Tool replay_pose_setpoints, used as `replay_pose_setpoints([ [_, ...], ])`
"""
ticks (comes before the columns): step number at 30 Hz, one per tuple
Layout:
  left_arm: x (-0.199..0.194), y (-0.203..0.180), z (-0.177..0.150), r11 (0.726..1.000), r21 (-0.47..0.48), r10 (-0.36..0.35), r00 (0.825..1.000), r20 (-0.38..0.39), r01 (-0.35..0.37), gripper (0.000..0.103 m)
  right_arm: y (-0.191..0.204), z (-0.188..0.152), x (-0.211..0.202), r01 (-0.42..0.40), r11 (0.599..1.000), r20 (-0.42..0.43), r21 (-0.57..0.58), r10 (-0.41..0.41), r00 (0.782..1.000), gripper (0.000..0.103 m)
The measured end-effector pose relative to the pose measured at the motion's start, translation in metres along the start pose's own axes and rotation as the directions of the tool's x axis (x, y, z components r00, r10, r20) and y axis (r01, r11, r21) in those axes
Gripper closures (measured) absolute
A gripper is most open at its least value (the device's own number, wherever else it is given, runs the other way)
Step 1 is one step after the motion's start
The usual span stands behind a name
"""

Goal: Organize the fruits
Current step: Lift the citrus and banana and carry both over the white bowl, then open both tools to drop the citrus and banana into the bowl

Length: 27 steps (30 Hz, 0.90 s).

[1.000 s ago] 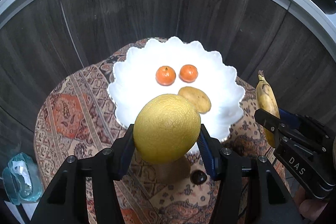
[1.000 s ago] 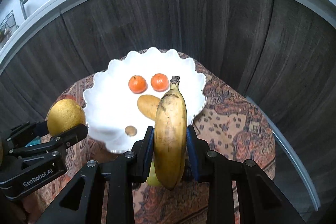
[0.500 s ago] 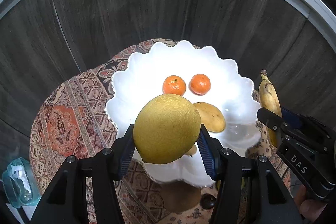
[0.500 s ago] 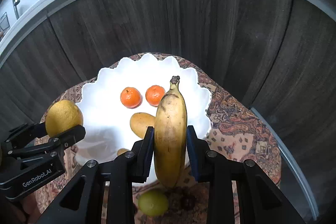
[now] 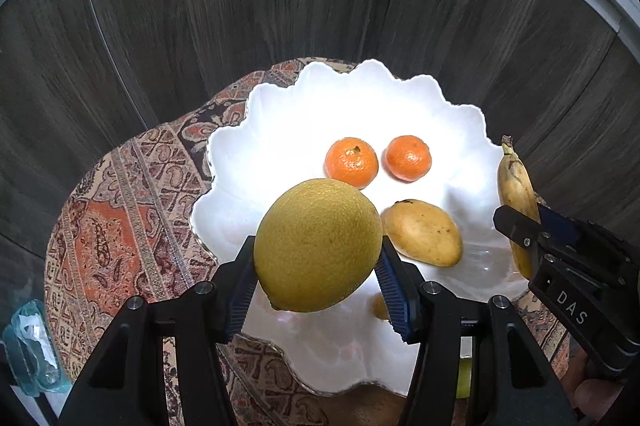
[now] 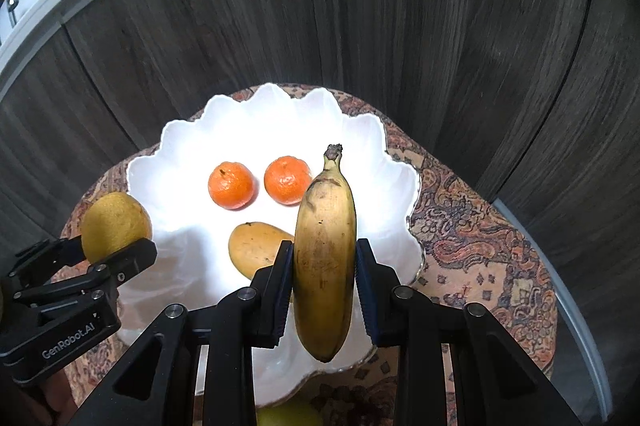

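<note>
**Both grippers loaded above the white bowl**

The left gripper (image 5: pixel 318 280) pinches a large yellow citrus fruit (image 5: pixel 318 244) between its blue-ribbed pads, one pad pressed to each side. The fruit hangs over the near-left part of the scalloped white bowl (image 5: pixel 280 114), which lies ahead of and below the fingers. To the left of this gripper, the patterned cloth (image 5: pixel 116 226) covers the small round table, and a clear plastic item (image 5: pixel 28 346) sits at the far lower left edge.

Inside the bowl, ahead of the left gripper, two small oranges sit side by side: the left orange (image 5: pixel 351 162) and the right orange (image 5: pixel 408 157), apart from each other. Nearer, just right of the held citrus, lies a mango (image 5: pixel 422 232). A small brownish piece shows between the citrus and the right pad, too hidden to name.

The right gripper (image 6: pixel 323 284) is clamped on a banana (image 6: pixel 325 246), held lengthwise with its stem pointing forward over the bowl's right half. A greenish-yellow fruit (image 6: pixel 288 416) lies below this gripper, on the near side of the bowl, mostly hidden. Dark wood panels (image 6: pixel 440 26) stand behind the table.
</note>
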<state>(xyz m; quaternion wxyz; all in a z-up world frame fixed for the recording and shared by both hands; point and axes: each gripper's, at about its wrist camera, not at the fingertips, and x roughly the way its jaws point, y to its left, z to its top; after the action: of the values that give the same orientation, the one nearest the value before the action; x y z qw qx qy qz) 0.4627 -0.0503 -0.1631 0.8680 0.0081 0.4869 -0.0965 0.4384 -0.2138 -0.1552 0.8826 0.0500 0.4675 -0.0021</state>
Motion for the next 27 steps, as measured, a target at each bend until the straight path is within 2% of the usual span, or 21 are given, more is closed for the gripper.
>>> replay_pose_setpoints([
  [7,0.011,0.005,-0.003,1.000,-0.011,-0.002,0.999,-0.041,0.002,0.047,0.001,0.000,0.011,-0.012,1.000,-0.027,0.002,0.012,1.000,0.072],
  [9,0.010,0.005,-0.004,1.000,-0.011,0.008,1.000,-0.029,-0.008,0.044,0.000,0.000,0.011,-0.006,1.000,-0.024,0.010,0.007,1.000,0.070],
  [10,0.008,0.006,-0.004,1.000,-0.007,0.017,1.000,-0.018,-0.017,0.034,0.000,0.000,0.010,-0.004,1.000,-0.018,0.009,0.004,1.000,0.066],
  [12,0.001,0.006,-0.003,0.999,-0.008,0.051,0.999,0.011,-0.051,0.019,0.000,0.000,0.006,0.007,1.000,-0.002,0.007,-0.007,1.000,0.049],
  [13,-0.004,0.007,-0.003,0.998,-0.011,0.060,0.998,0.028,-0.060,0.017,0.000,0.001,0.004,0.017,1.000,0.008,0.010,-0.017,1.000,0.037],
  [14,-0.006,0.008,-0.002,0.998,-0.011,0.060,0.998,0.031,-0.060,0.017,0.000,0.001,0.001,0.026,1.000,0.022,0.014,-0.027,0.999,0.030],
  [17,-0.013,0.008,-0.001,0.998,-0.016,0.066,0.997,0.037,-0.065,0.011,-0.002,0.003,-0.008,0.045,0.999,0.047,0.025,-0.046,0.998,0.022],
  [21,-0.023,0.008,0.001,0.997,-0.030,0.078,0.996,0.053,-0.077,0.001,-0.002,0.004,-0.017,0.054,0.998,0.053,0.028,-0.055,0.997,0.019],
  [27,-0.044,0.004,0.001,0.996,-0.033,0.089,0.993,0.072,-0.087,0.000,-0.002,0.004,-0.039,0.059,0.998,0.081,0.032,-0.062,0.995,0.019],
])
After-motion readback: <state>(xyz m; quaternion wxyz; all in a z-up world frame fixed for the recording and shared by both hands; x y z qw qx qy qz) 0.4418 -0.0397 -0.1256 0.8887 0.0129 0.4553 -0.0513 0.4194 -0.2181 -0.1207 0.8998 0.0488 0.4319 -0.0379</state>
